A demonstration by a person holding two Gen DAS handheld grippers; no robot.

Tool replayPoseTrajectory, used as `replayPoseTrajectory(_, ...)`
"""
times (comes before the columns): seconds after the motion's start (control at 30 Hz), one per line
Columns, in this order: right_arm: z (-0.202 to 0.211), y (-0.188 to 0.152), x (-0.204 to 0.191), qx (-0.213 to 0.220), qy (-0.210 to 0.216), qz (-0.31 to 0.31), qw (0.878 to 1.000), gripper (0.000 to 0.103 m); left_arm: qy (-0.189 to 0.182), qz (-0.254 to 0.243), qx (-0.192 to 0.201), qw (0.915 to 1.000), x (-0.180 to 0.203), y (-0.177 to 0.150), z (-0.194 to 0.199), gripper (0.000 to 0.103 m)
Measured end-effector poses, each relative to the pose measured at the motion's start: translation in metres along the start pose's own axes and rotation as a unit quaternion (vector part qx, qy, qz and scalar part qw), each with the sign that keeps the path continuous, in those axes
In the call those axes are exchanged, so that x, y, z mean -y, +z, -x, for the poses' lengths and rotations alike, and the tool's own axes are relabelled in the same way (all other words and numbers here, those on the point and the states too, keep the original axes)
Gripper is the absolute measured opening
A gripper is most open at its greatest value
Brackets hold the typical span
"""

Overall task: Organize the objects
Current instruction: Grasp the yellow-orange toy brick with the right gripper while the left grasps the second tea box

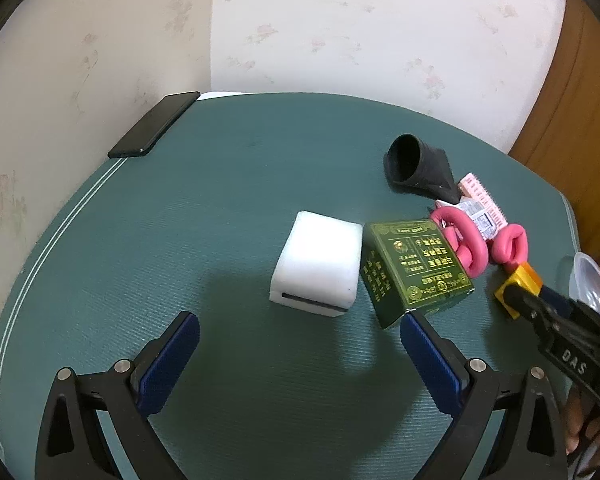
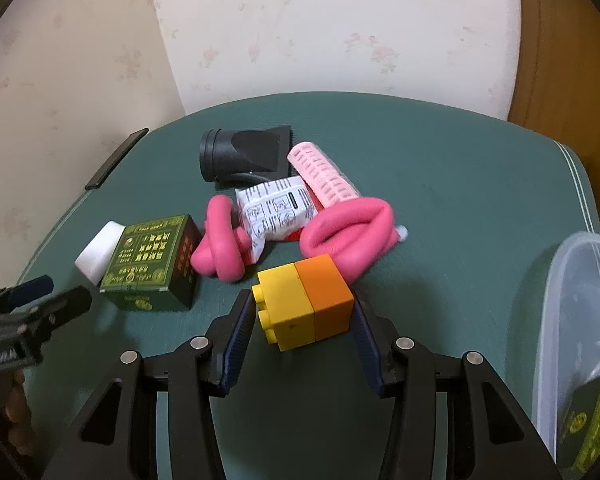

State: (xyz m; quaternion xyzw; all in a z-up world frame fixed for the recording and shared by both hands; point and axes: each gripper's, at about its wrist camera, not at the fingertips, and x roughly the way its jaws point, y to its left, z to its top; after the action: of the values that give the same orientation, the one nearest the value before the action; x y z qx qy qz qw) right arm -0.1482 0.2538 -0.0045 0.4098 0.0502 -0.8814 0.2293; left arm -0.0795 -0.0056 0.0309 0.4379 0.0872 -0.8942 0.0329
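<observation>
My right gripper is shut on a yellow-and-orange toy block, holding it by its two sides just above the green mat; the block also shows in the left wrist view. My left gripper is open and empty, low over the mat, with a white foam block just ahead between its fingers. A green box with gold print lies tilted beside the foam, touching my right-hand fingertip. It also shows in the right wrist view.
A pink twisted foam curler, a white printed packet, a pale pink hair roller and a black dryer nozzle lie in a heap. A clear plastic container at the right holds another green box. A black phone lies at the mat's far left edge.
</observation>
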Motion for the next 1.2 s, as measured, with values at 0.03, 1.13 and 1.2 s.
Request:
replayPoseTrajectory(0.03, 0.002, -0.001, 0.001, 0.001, 0.0, -0.002, 1.0, 0.049, -0.002, -0.002, 0.001, 1.0, 0.001, 0.0, 0.0, 0.102)
replayPoseTrajectory(1.13, 0.055, -0.03, 0.036, 0.043, 0.009, -0.037, 0.998, 0.05, -0.012, -0.039, -0.011, 0.9991, 0.073, 0.017, -0.025, 0.093)
replayPoseTrajectory(1.2, 0.057, -0.03, 0.036, 0.044, 0.01, -0.039, 0.998, 0.05, -0.016, -0.037, -0.012, 0.9991, 0.073, 0.017, -0.026, 0.085)
